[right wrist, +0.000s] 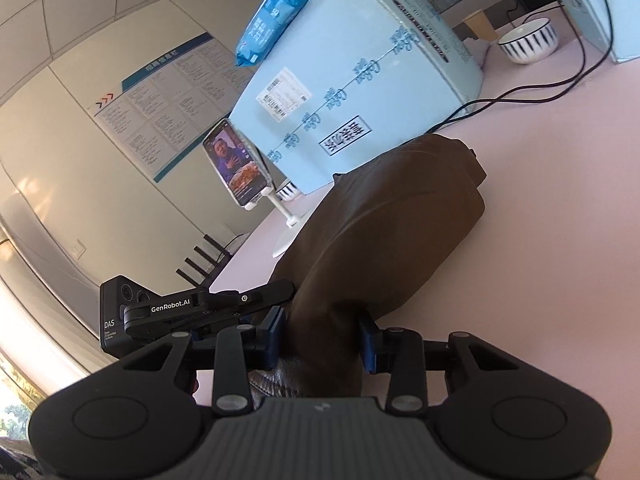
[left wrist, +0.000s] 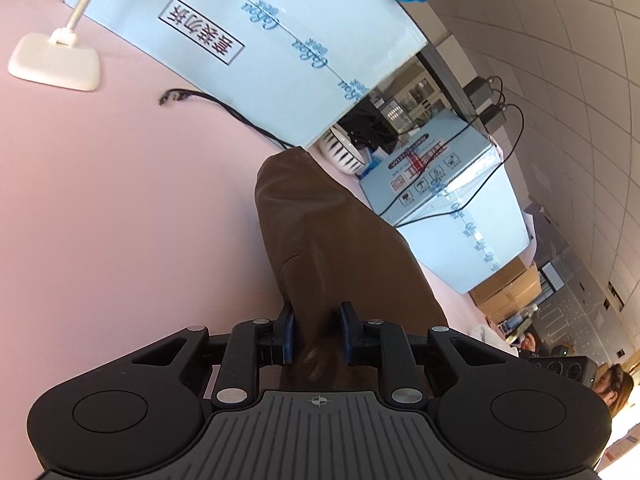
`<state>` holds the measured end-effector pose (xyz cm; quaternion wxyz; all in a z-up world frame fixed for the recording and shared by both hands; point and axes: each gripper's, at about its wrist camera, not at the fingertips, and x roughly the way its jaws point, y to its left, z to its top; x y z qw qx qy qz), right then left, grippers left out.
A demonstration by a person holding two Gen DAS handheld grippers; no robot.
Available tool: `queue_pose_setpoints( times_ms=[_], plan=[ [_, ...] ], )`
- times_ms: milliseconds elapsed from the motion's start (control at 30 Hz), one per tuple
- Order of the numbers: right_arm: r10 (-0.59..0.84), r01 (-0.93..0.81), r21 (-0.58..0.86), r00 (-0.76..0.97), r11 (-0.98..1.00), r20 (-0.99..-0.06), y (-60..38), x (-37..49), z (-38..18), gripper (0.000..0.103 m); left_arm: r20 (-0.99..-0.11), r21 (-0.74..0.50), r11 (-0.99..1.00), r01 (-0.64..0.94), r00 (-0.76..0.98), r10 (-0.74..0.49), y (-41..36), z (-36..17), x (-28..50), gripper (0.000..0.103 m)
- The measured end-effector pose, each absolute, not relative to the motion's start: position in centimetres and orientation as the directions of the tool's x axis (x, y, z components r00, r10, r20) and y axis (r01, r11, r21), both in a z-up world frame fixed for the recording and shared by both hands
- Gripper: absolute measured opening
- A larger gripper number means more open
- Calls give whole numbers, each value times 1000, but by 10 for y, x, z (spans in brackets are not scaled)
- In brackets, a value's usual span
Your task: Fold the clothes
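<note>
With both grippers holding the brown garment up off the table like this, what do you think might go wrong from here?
1. The brown garment looks smooth, like leather, and is pinched only at its edge by the left gripper and right gripper; it might slip free.
2. Swinging it could catch the black cable or topple the phone stand close behind it.

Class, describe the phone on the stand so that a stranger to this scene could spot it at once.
Start at the big pale blue box on the pink table. At its left end, a phone leans on a white stand. It alone has a lit screen.
</note>
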<state>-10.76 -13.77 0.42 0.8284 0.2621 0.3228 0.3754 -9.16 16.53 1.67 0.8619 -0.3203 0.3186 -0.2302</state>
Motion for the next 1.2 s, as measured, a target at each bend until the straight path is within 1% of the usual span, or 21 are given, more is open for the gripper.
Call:
queue_pose_setpoints(
  times_ms=[233, 367, 500, 533, 633, 733, 767, 833, 867, 967, 1067, 1133, 1200],
  plan=[
    [877, -585, 658, 380, 474, -295, -53, -89, 27, 38, -370, -696, 713, 83, 809, -456, 236, 39, -142, 20],
    [919, -652, 648, 293, 393, -263, -1, -81, 45, 38, -335, -691, 723, 21, 876, -346, 280, 59, -181, 20],
    [958, -707, 647, 200, 285, -205, 42, -79, 56, 38, -281, -671, 742, -10, 929, -242, 310, 76, -218, 20],
    [960, -706, 651, 184, 280, -212, 51, -78, 55, 38, -281, -660, 751, -21, 934, -221, 315, 77, -224, 20],
    [944, -662, 678, 165, 320, -285, 63, -71, 37, 38, -350, -678, 731, -77, 908, -230, 329, 59, -219, 20],
    [917, -613, 686, 192, 391, -351, 62, -64, 18, 38, -436, -710, 692, -127, 852, -291, 337, 20, -192, 20],
    [910, -611, 679, 202, 406, -363, 61, -64, 17, 38, -446, -732, 668, -134, 836, -321, 337, 8, -183, 21],
    [868, -618, 617, 265, 488, -421, 59, -69, 20, 38, -439, -732, 671, -116, 834, -334, 335, 4, -173, 21],
    [853, -605, 609, 280, 513, -440, 57, -69, 20, 38, -436, -732, 673, -108, 833, -341, 334, 3, -169, 21],
    [848, -552, 649, 271, 524, -455, 53, -64, 12, 39, -462, -711, 695, -113, 820, -339, 329, 5, -160, 24],
    [855, -481, 708, 253, 517, -452, 49, -56, -5, 42, -478, -711, 690, -134, 812, -335, 332, 2, -155, 30],
    [860, -452, 732, 245, 510, -448, 47, -52, -12, 47, -492, -719, 677, -154, 801, -341, 335, 3, -153, 32],
    [850, -479, 703, 260, 526, -458, 47, -57, -7, 56, -520, -727, 655, -205, 787, -331, 341, 8, -154, 38]
  ],
)
